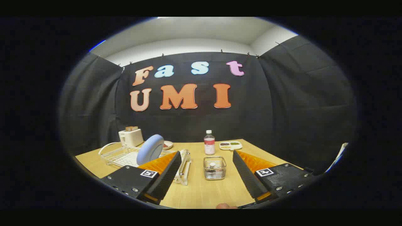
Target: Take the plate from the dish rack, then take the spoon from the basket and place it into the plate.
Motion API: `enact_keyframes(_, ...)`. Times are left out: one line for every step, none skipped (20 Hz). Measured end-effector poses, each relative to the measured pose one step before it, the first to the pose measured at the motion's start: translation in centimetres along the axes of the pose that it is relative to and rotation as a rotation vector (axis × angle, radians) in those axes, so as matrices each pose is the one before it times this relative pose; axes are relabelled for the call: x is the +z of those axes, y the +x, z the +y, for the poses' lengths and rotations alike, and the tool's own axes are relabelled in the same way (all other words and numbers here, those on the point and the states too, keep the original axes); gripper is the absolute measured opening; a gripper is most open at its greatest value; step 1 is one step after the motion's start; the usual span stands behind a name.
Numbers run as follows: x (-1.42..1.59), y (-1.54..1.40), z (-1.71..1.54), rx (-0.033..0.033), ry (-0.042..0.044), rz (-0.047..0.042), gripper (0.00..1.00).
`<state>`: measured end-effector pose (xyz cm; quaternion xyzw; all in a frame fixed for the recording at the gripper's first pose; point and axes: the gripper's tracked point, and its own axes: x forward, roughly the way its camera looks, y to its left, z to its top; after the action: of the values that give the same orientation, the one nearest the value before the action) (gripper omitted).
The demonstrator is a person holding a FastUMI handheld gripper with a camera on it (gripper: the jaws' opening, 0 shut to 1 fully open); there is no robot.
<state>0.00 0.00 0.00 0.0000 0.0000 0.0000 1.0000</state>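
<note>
- Gripper (207,171): jaws wide apart, holding nothing, above the surface (201,194).
- Basket (214,168): just ahead, between the jaws.
- Plate (150,149): upright in dish rack (121,157), beyond the left jaw.

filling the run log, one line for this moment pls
gripper open, empty | plate in dish rack | spoon in basket | task unstarted

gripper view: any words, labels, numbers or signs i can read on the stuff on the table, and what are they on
No text on the table things can be read.
Bottle: it carries a label, too small and blurred to read.
Gripper, fingers open and held apart above the table: each side bears a square black-and-white marker, a pattern, not words.
Plate, dish rack, basket, toaster: no writing visible.
</note>
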Motion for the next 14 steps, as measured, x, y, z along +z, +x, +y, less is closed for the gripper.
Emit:
enact_keyframes(-0.099,-0.232,0.087,0.00001,0.01265,0.00366,0.98)
enact_keyframes(-0.113,-0.072,-0.157,-0.00554,0.00856,-0.00138,0.98)
enact_keyframes(-0.242,-0.071,-0.022,-0.00179,-0.00039,0.00406,0.98)
enact_keyframes(-0.215,0.04,0.078,-0.00354,-0.00761,0.00174,0.98)
enact_keyframes(-0.175,0.127,-0.214,-0.01078,-0.01103,0.00106,0.98)
enact_keyframes(-0.098,0.0,0.0,-0.00204,-0.01192,-0.00102,0.98)
enact_keyframes(-0.093,-0.04,0.128,0.00176,-0.00751,-0.00084,0.98)
enact_keyframes(-0.231,-0.062,0.112,0.00153,-0.00586,-0.00054,0.98)
enact_keyframes(-0.201,-0.019,0.046,0.0001,-0.00506,0.00368,0.98)
enact_keyframes(-0.176,-0.058,0.051,0.00237,-0.00177,0.00301,0.98)
enact_keyframes(-0.025,-0.099,0.127,0.00489,-0.0008,0.00036,0.98)
enact_keyframes(-0.063,-0.065,-0.045,0.00038,-0.00172,-0.00121,0.98)
enact_keyframes(-0.013,-0.052,-0.191,-0.00558,-0.00135,-0.00156,0.98)
enact_keyframes(-0.055,-0.006,-0.018,0.00052,0.00195,-0.00131,0.98)
